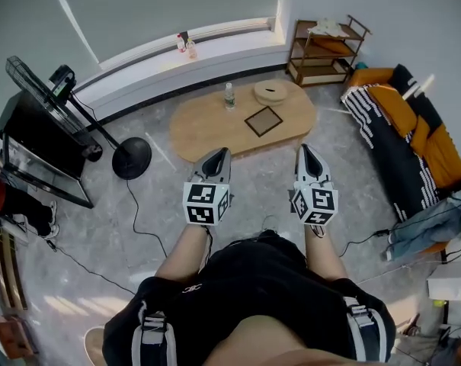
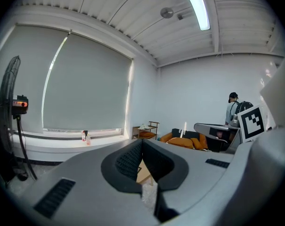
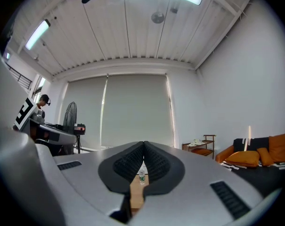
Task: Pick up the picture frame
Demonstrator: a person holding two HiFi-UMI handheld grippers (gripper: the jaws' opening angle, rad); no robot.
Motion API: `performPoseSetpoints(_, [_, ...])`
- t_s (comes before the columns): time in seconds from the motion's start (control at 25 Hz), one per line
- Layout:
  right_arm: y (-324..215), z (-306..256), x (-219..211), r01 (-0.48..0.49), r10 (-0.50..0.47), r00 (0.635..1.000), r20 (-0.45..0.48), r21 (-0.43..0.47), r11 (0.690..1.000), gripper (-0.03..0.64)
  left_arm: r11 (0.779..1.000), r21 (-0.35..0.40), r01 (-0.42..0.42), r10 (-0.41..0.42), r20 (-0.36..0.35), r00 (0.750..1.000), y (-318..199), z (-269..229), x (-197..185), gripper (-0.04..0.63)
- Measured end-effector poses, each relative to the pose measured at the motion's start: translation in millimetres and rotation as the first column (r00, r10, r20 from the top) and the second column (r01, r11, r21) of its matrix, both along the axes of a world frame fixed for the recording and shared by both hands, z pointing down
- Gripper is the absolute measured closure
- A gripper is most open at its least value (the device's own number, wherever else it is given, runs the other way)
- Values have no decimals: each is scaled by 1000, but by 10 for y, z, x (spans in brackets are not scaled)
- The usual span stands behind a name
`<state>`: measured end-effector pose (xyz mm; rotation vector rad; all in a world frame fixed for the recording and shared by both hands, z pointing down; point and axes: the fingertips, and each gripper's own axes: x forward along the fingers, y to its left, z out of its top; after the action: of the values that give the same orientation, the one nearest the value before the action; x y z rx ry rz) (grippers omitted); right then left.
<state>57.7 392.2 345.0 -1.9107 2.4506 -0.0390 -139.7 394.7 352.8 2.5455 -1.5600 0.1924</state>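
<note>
A dark-rimmed picture frame [image 1: 264, 120] lies flat on the oval wooden coffee table [image 1: 207, 128], right of its middle. My left gripper [image 1: 219, 155] and right gripper [image 1: 304, 151] are held side by side over the floor, short of the table's near edge, both shut and empty. In the left gripper view the jaws [image 2: 142, 142] meet at their tips with a sliver of the table below. Between the closed jaws in the right gripper view [image 3: 143, 145] I see the table [image 3: 136, 194] and a bottle [image 3: 141, 177].
A clear bottle [image 1: 229, 95] and a round woven lid [image 1: 270, 91] also stand on the table. A standing fan [image 1: 130, 157] and a dark screen [image 1: 40, 147] are at the left, a wooden shelf [image 1: 327, 50] at the back right, a sofa with orange cushions [image 1: 408, 136] at the right. Cables cross the floor.
</note>
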Motion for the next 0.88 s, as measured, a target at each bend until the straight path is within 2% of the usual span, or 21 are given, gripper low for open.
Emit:
performPoseSetpoints(0.24, [-984,6,494,42,-42,999,-2,-8,999,601,999,16,35,-35,12,999,-905,-104,491,574])
performPoseSetpoints(0.4, [-1612,-52,904,53,-53,999,4,1,999,601,999,0,53,-53,-6,999,-1481,-129,853,574])
performPoseSetpoints(0.56, [-2169,2,1274,66,-66,998,17,-15,998,601,998,-12,64,-63,5,998,-1986,-90,1234,574])
performPoseSetpoints(0.88, [-2815,188,1773,120,-121,992,-15,-53,991,600,996,-49,81,-82,-28,996,-2701,37,1896,574])
